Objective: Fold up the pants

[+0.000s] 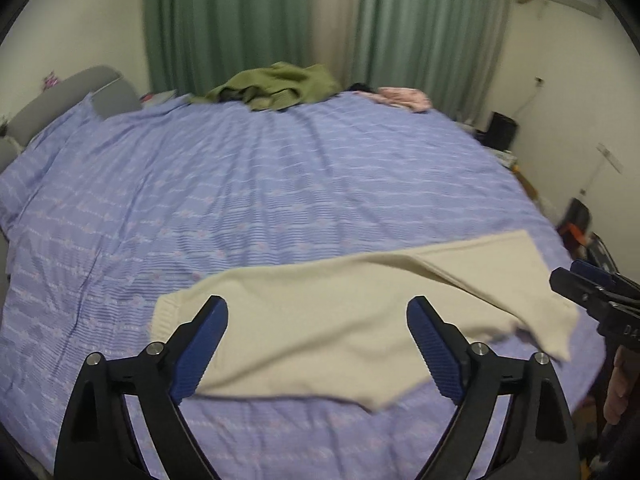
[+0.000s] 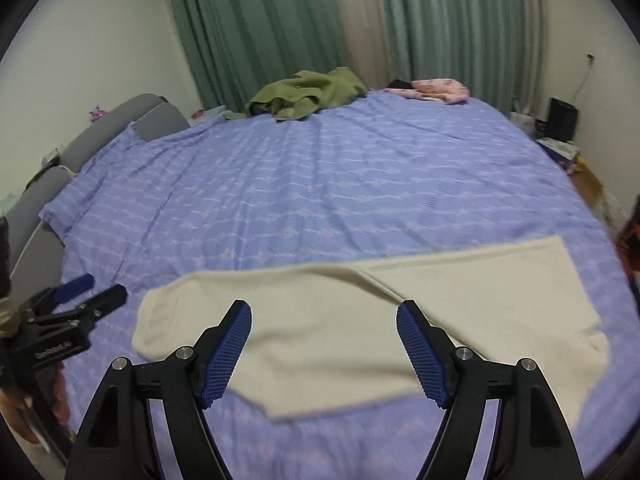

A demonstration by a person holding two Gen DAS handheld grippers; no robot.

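Observation:
Cream pants (image 1: 340,320) lie flat across the near part of the bed, waistband to the left, legs running right; they also show in the right wrist view (image 2: 360,320). My left gripper (image 1: 318,308) is open and empty, hovering above the pants near the waist end. My right gripper (image 2: 324,312) is open and empty above the middle of the pants. The right gripper shows at the right edge of the left wrist view (image 1: 580,284). The left gripper shows at the left of the right wrist view (image 2: 92,292), beside the waistband.
The bed has a lilac patterned sheet (image 1: 260,184). A green garment (image 1: 276,86) and a pink garment (image 1: 400,98) lie at the far edge by green curtains (image 1: 248,20). A grey headboard (image 1: 80,92) is at the left. Clutter stands on the floor at the right (image 1: 500,130).

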